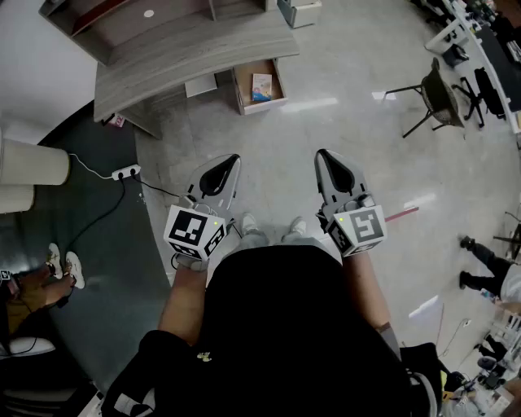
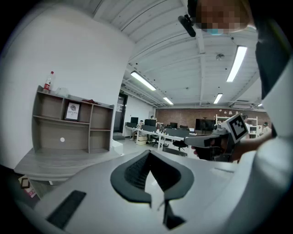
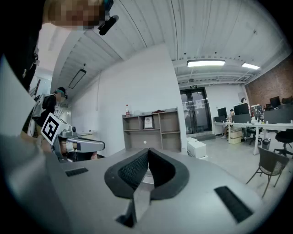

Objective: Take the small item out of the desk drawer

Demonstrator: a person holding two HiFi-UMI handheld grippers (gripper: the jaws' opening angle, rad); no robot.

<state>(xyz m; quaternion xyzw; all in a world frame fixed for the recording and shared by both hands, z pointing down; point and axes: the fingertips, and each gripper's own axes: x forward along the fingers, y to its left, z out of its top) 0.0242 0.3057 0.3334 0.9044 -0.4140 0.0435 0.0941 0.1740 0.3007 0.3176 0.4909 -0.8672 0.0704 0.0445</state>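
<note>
The grey wooden desk (image 1: pixel 187 53) stands at the far side of the floor, with a shelf unit (image 1: pixel 138 16) on it. Its drawer (image 1: pixel 242 91) is pulled open toward me, and a small blue and orange item (image 1: pixel 262 86) lies inside. My left gripper (image 1: pixel 231 161) and right gripper (image 1: pixel 323 155) are held side by side in front of my body, well short of the drawer, pointing at the desk. Each has its jaws shut with nothing between them. The left gripper view shows its closed tips (image 2: pixel 149 153) and the desk (image 2: pixel 50 160); the right gripper view shows its closed tips (image 3: pixel 147 151) and the shelf unit (image 3: pixel 151 130).
A power strip (image 1: pixel 126 172) with cables lies on the floor left of me, beside dark carpet (image 1: pixel 89 244). A black chair (image 1: pixel 435 98) stands at the right. Someone's feet (image 1: pixel 63 266) are at the lower left, and another person (image 1: pixel 480 261) at the right. A white box (image 3: pixel 198 147) sits by the shelf.
</note>
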